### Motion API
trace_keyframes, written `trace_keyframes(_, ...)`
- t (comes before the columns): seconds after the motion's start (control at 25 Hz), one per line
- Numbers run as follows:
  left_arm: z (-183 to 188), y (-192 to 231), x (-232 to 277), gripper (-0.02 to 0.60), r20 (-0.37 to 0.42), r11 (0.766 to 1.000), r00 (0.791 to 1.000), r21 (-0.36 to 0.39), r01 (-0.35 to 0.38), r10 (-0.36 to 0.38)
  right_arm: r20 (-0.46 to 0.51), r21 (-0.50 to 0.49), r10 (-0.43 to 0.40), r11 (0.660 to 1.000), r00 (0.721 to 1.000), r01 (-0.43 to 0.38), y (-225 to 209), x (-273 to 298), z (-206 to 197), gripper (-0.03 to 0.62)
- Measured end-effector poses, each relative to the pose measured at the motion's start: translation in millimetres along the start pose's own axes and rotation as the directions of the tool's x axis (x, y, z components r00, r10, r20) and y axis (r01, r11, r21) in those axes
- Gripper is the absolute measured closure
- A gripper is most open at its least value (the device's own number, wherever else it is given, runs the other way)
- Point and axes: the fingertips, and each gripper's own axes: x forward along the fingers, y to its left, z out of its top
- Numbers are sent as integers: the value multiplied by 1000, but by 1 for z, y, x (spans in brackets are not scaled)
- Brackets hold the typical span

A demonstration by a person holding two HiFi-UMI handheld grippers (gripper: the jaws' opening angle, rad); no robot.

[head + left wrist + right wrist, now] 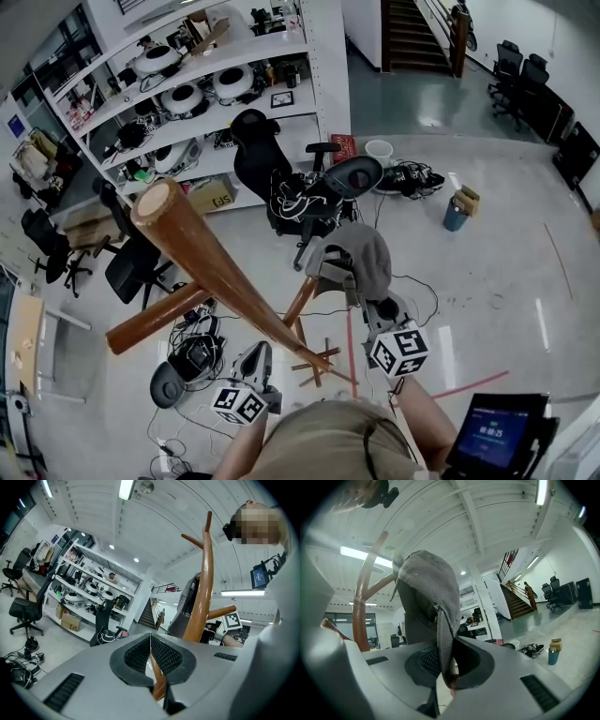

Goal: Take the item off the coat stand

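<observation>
Lift-off step: right gripper (pixel 443 666) clamped on grey garment (pixel 426 597) hanging on coat stand (pixel 216 264), left gripper (pixel 151 657) closed on its wood; next, probably lift garment clear

The cap (pixel 370 255) is grey, apparently plain; the coat stand (pixel 206 262) is glossy reddish-brown.

The stand (pixel 211 258) is made of smooth, glossy wood. The garment (pixel 367 255) is seen as matt grey cloth. The left claw (pixel 151 656) and right claw (pixel 443 667) are moulded in matt grey plastic.
</observation>
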Motion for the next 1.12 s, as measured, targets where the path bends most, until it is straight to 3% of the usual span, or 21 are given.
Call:
trace_keyframes(0.76, 1, 4, -3, 563, 8, 999, 999, -2, -35, 35, 16, 1, 16, 1000, 1000, -16, 0, 4, 3, 560)
trace_keyframes(1.12, 0, 7, -1, 563, 19, 1000, 1000, 10, -15, 15, 26, 3, 0, 1000, 1000, 0, -5, 3, 7, 560)
